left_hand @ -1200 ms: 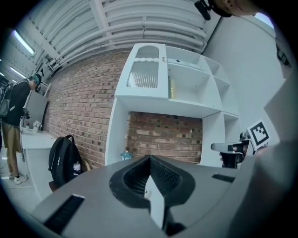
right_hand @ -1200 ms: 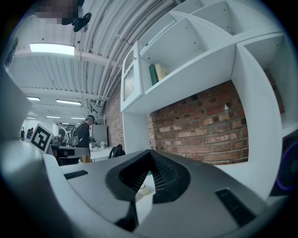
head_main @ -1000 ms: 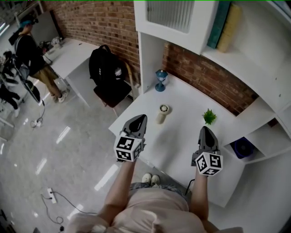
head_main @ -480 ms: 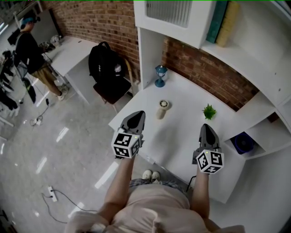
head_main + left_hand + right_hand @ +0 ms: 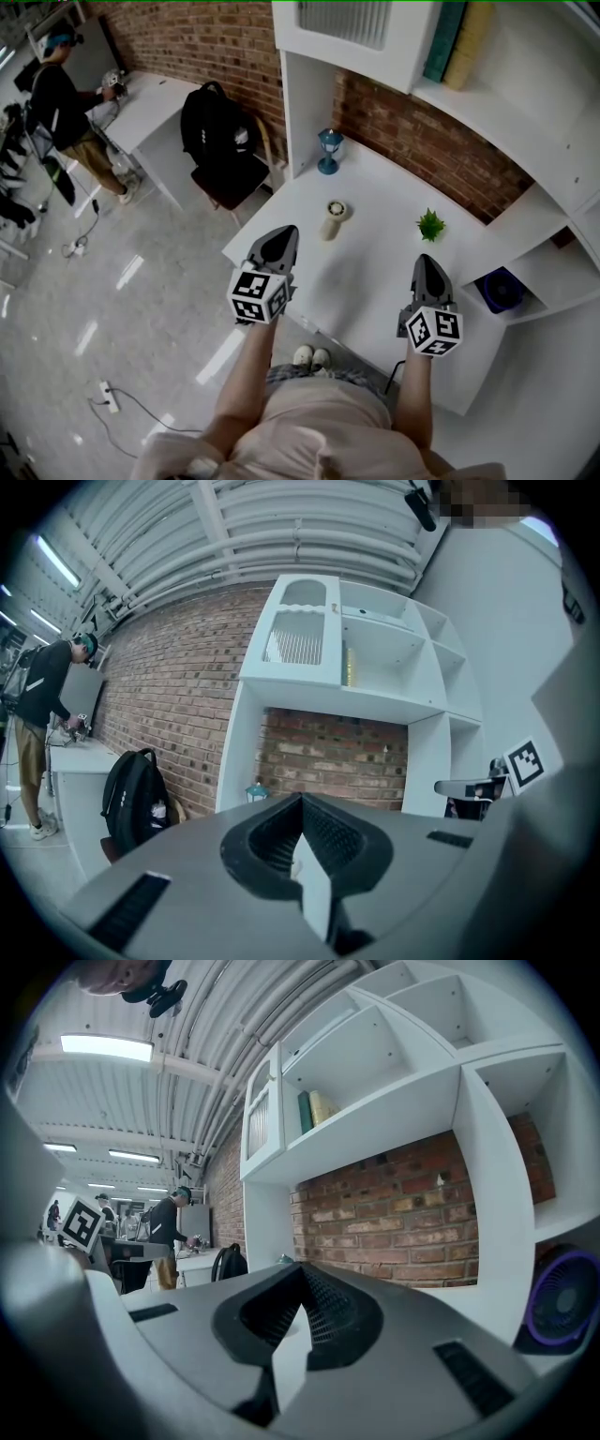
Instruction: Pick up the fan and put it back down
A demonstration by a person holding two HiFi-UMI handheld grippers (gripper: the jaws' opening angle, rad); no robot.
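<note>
**A:** What's at the far left?

**B:** A person [image 5: 56, 89] stands in the upper left of the frame. To the right of them a black backpack [image 5: 216, 131] sits on a chair beside the brick wall.

**A:** And the left tongs?

**B:** The left tongs [image 5: 284, 232] hang over the near left edge of the white worktop [image 5: 375, 277], a little left of centre. Their jaws are pressed together with nothing between them.

**A:** Where's the fan?

**B:** The cream fan [image 5: 335, 217] stands upright on the worktop near the centre, just beyond the left tongs and apart from them. A small blue lantern [image 5: 328, 150] stands further back, by the white cabinet.

**A:** What's to the right of that?

**B:** A little green plant [image 5: 430, 225] stands on the worktop. Below it in the frame are the right tongs [image 5: 427, 261], also closed and empty. At the far right a purple fan [image 5: 500, 292] sits in a shelf compartment.
</note>
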